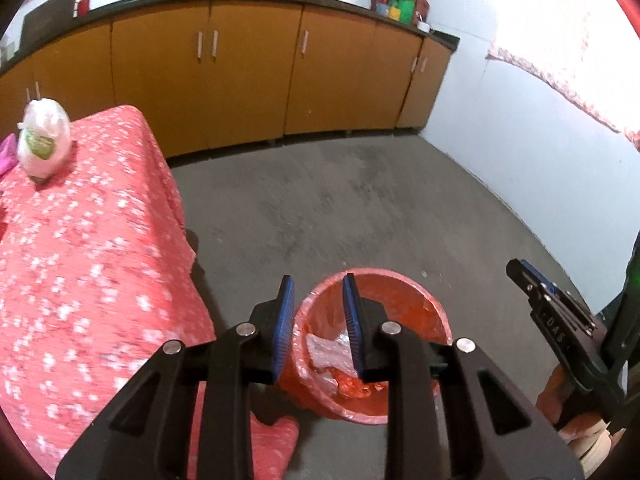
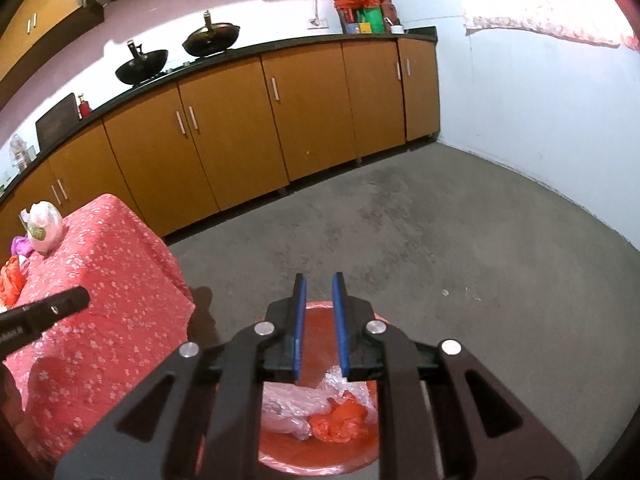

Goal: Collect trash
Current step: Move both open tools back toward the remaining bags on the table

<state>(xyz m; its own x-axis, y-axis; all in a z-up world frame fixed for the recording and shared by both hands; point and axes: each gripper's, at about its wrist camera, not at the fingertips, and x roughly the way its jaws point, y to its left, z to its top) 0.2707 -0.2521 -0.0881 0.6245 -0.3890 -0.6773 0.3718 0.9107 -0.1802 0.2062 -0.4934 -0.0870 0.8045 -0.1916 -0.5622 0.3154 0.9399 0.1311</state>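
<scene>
**Both tongs empty over the red bin**

Nearest to me are the black linkages and ribbed blue pads of the left gripper (image 1: 318,320), its jaws parted with nothing between them, hanging just above the red bin (image 1: 434,308). I'd say it sits there because the bin is where the rubbish goes.

Starting from the left of the room: a table under a red flowered cloth (image 1: 92,240), soft and creased, draping over the edge. A white knotted plastic bag (image 1: 43,142) stands near its far corner, rounded and puffy, with a green label; beside it are pink and red scraps (image 2: 12,276), probably further rubbish to fetch.

Next comes the bin on the grey concrete floor (image 1: 340,200), round, lined with thin glossy red film. Inside lie crumpled clear plastic (image 2: 288,404) and a wadded red bag (image 2: 340,418).

The right gripper (image 2: 319,328) hovers over it too, jaws released and empty. Behind run orange cabinet doors (image 1: 248,72).
</scene>
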